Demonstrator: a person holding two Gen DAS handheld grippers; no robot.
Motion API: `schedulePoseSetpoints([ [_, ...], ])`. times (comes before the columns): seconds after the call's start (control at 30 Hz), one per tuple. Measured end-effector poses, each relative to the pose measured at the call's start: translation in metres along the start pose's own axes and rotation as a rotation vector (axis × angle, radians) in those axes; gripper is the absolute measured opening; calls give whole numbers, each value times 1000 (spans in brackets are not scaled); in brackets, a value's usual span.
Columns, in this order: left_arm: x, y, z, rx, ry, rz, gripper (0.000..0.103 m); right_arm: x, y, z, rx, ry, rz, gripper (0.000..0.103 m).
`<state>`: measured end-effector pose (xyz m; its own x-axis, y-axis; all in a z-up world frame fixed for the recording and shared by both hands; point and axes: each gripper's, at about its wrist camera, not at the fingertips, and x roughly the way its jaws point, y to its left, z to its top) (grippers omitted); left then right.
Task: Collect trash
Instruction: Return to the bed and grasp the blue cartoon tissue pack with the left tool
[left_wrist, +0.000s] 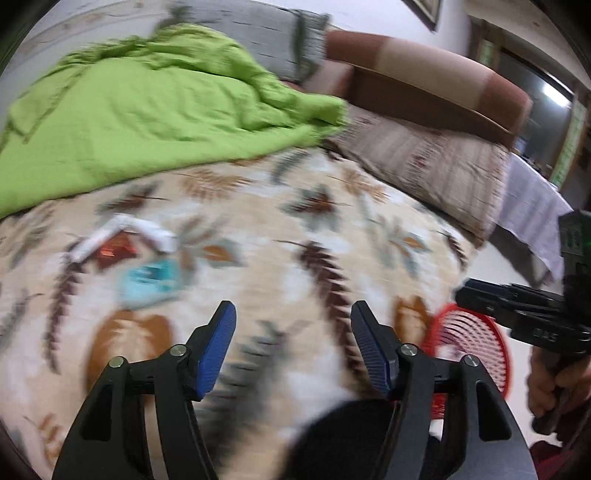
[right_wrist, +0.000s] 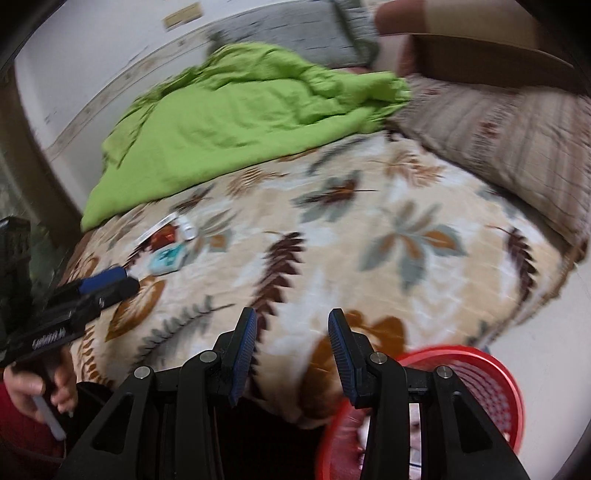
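Observation:
Three pieces of trash lie together on the leaf-patterned bedspread (left_wrist: 332, 229): a white paper strip (left_wrist: 122, 232), a red wrapper (left_wrist: 112, 253) and a light blue packet (left_wrist: 151, 282). My left gripper (left_wrist: 293, 310) hovers over the bedspread to their right, open and empty. The right wrist view shows the same white strip (right_wrist: 183, 225), red wrapper (right_wrist: 164, 234) and blue packet (right_wrist: 166, 260) at the left. My right gripper (right_wrist: 292, 314) is open with nothing between its fingers. The red mesh basket (right_wrist: 480, 376) stands on the floor by the bed's corner.
A crumpled green blanket (left_wrist: 147, 110) covers the far part of the bed. A striped pillow (left_wrist: 436, 166) and a grey pillow (left_wrist: 258, 29) lie against the brown headboard (left_wrist: 424, 70). The red basket (left_wrist: 469, 332) is below the bed's edge. Both views are blurred.

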<state>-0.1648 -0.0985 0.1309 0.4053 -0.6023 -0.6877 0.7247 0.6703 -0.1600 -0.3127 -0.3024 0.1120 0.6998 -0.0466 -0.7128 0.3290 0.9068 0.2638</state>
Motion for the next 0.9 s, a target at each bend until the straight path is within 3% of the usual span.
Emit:
schedulePoseSetpoints([
  [0.17, 10, 66, 9, -32, 16, 88, 70, 23, 30, 17, -39, 24, 60, 44],
  [0.3, 41, 107, 19, -53, 61, 103, 70, 34, 49, 24, -72, 26, 87, 44],
  [0.53, 108, 151, 37, -130, 145, 11, 71, 47, 52, 25, -73, 51, 78, 45],
  [0.6, 121, 158, 38, -130, 164, 35, 71, 49, 48, 24, -61, 56, 72, 45],
  [0.7, 133, 165, 33, -151, 216, -22, 70, 53, 42, 24, -50, 65, 63, 45],
  [0.9, 109, 136, 11, -29, 242, -104, 71, 62, 43, 30, -60, 74, 80, 45],
])
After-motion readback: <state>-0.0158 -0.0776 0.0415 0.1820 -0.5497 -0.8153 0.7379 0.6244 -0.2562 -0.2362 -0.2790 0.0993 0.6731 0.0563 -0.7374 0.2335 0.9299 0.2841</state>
